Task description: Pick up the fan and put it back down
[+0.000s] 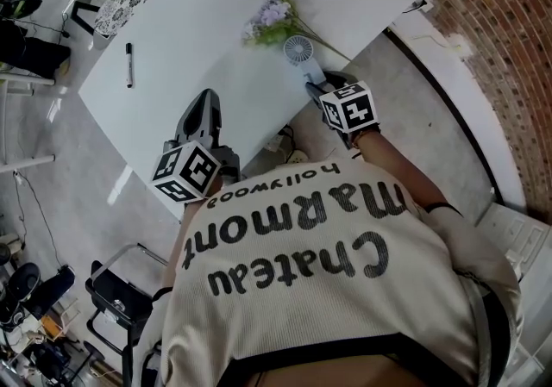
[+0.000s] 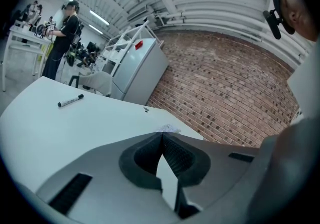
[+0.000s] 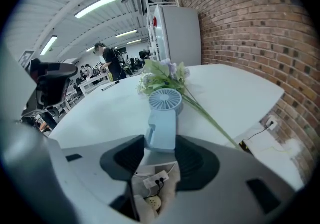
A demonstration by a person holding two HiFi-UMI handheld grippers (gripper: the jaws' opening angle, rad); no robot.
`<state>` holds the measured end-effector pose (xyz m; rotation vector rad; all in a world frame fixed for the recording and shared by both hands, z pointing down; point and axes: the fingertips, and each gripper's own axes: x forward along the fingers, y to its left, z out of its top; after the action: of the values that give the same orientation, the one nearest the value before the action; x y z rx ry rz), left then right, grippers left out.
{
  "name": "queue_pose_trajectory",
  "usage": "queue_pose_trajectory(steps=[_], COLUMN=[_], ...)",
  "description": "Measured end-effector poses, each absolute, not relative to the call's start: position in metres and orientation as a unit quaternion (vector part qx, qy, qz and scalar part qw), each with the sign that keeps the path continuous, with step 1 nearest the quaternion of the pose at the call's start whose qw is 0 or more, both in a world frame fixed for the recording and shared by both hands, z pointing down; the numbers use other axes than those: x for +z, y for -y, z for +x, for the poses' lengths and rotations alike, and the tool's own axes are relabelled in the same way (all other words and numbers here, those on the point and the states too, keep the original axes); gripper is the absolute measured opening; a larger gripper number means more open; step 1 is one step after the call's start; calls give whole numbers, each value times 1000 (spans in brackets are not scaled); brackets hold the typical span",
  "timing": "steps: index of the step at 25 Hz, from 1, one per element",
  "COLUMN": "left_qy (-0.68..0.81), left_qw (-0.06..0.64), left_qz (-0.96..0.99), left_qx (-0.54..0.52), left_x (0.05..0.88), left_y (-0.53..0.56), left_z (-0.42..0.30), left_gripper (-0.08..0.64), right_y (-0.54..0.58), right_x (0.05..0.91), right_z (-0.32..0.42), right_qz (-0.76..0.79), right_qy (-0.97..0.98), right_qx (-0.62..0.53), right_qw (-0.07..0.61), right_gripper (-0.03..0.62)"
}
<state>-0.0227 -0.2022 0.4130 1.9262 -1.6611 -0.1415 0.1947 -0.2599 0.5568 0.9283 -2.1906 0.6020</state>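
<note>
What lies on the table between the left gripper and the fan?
Nothing: the head view shows only bare white table between the left gripper and the fan.

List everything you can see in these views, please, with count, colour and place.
table: one, white, centre.
fan: one, light blue, on the table near its right edge.
flowers: one bunch, purple and green, just behind the fan.
marker: one, black and white, on the table's left part.
chair: one, patterned seat, beyond the table's far left.
brick wall: one, red-brown, right side.
fridge: one, pale grey, by the brick wall.
bystander: one, dark clothes, far background.
left hand-held gripper: one, grey, jaws together, empty, over the table.
right hand-held gripper: one, grey, jaws closed on the fan's handle.
</note>
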Motion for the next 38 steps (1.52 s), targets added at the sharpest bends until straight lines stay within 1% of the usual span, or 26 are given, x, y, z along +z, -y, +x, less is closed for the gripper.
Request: queue_pose_trajectory(steps=[7, 14, 17, 24, 29, 32, 38], left_qy=[625, 622, 617, 593, 565, 551, 530], left_qw=[311, 314, 316, 322, 333, 334, 331], left_qz=[715, 717, 720, 738, 755, 764, 780], left_qx=[-48, -38, -33, -21, -21, -22, -18], left_x=[422, 422, 422, 424, 425, 425, 422], left_y=[190, 179, 173, 162, 153, 146, 130], left_z=[-38, -54, -59, -66, -72, -75, -83], left_gripper=[0, 0, 0, 0, 0, 0, 0], right_y=[261, 258, 255, 247, 225, 202, 161], right_x=[556, 557, 556, 549, 542, 543, 537], right_z=[189, 184, 182, 185, 182, 173, 130], right_qz=[383, 416, 428, 478, 524, 527, 505], right_qy=[832, 816, 810, 788, 754, 746, 740], right_qx=[223, 238, 258, 278, 323, 343, 397], right_qw=[334, 322, 306, 271, 229, 219, 201], right_gripper=[199, 201, 202, 232, 238, 230, 188])
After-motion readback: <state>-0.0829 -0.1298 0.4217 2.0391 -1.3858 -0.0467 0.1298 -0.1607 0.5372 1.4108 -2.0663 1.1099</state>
